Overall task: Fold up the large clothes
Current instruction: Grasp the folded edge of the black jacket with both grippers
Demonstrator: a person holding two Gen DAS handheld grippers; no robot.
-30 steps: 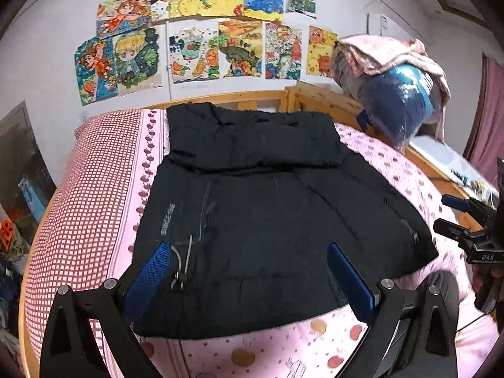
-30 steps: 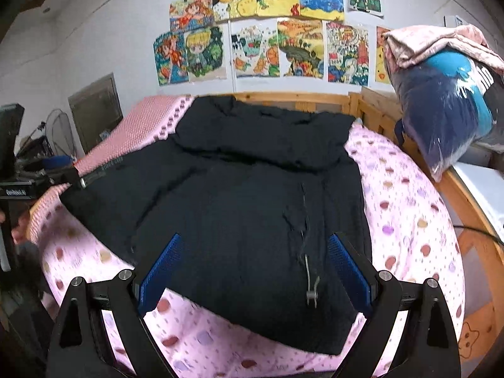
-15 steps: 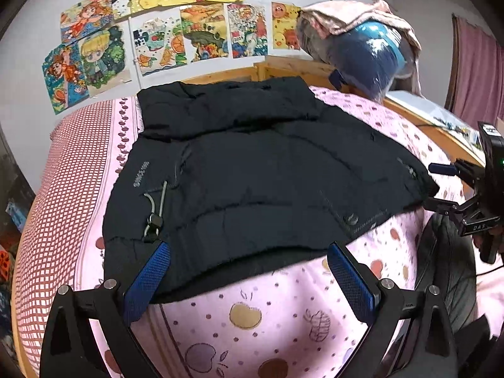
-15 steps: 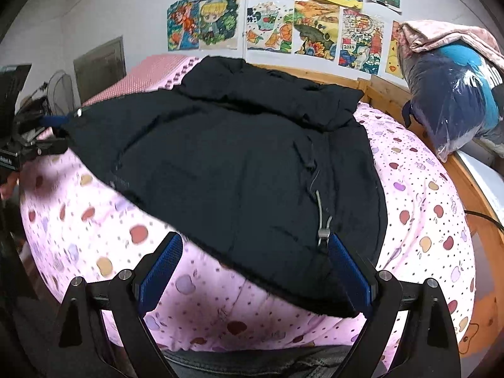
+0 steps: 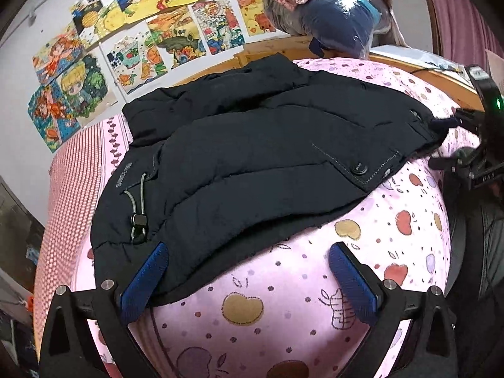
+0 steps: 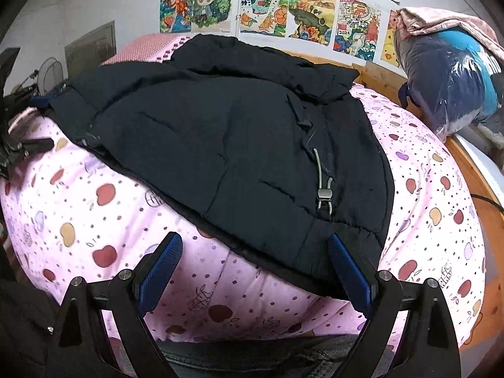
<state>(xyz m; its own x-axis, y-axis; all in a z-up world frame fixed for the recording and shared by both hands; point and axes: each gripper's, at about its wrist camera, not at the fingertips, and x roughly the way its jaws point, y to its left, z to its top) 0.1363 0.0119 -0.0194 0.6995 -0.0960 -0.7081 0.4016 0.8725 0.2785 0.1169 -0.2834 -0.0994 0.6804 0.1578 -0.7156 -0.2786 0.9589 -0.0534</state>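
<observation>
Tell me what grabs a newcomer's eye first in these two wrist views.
The big black puffer jacket spread across the pink apple-print bedspread dominates both views, its hem nearest the cameras. Both the left gripper and right gripper hang open just short of that hem, blue pads wide apart. Behind, bright children's drawings cover the wall, and a plastic-wrapped blue bundle sits at the far right by the wooden headboard.
</observation>
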